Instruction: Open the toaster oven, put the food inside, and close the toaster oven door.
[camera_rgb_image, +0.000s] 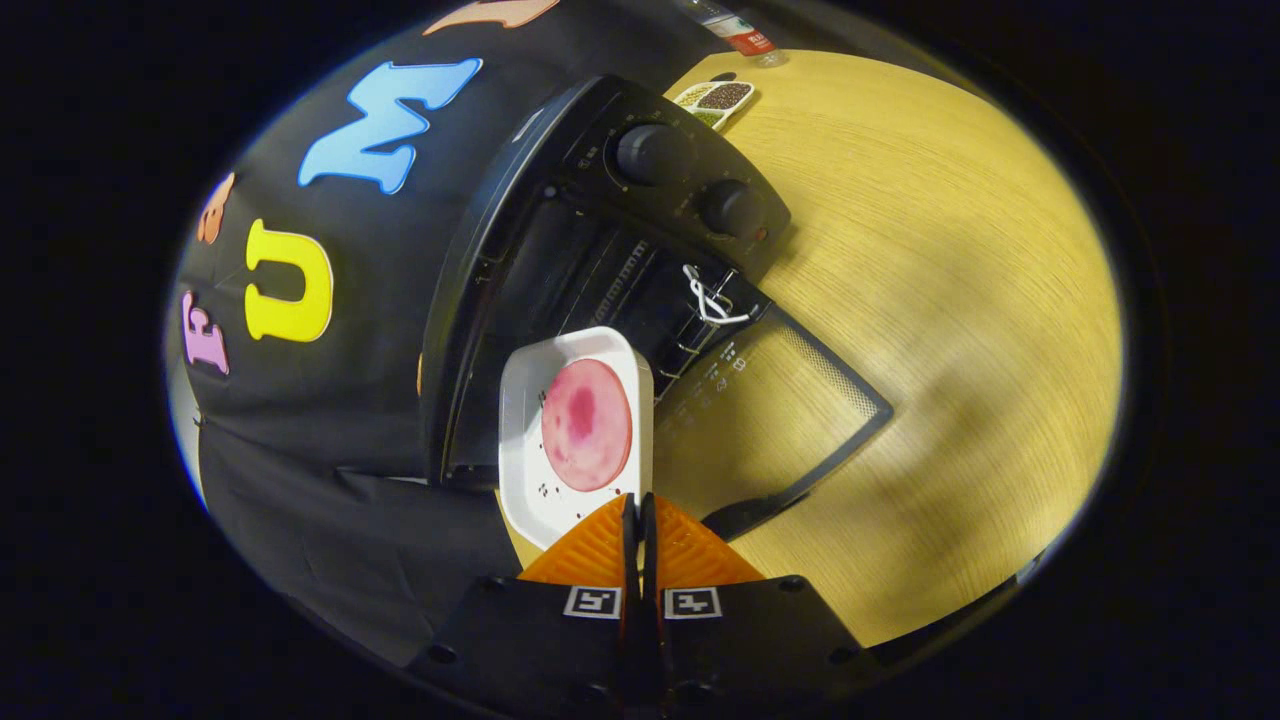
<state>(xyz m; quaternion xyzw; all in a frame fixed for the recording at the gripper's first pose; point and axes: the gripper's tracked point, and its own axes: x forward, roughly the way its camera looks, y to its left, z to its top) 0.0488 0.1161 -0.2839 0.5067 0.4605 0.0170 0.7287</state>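
The black toaster oven (560, 250) lies ahead of the fingers, its glass door (770, 410) folded down flat onto the wooden table (950, 300). A wire rack (700, 300) shows inside the dark cavity, and two knobs (655, 152) sit on the control panel. A white square plate (575, 430) carrying a round pink slice of food (587, 425) is held just in front of the oven mouth, tilted on edge. My gripper (637, 505) is shut on the plate's near rim, both fingers pressed together on it.
Beyond the oven on the table stand a small divided dish of grains (715, 100) and a bottle with a red label (745, 35). The black cloth wall (330, 330) runs beside and behind the oven. Open tabletop stretches past the door.
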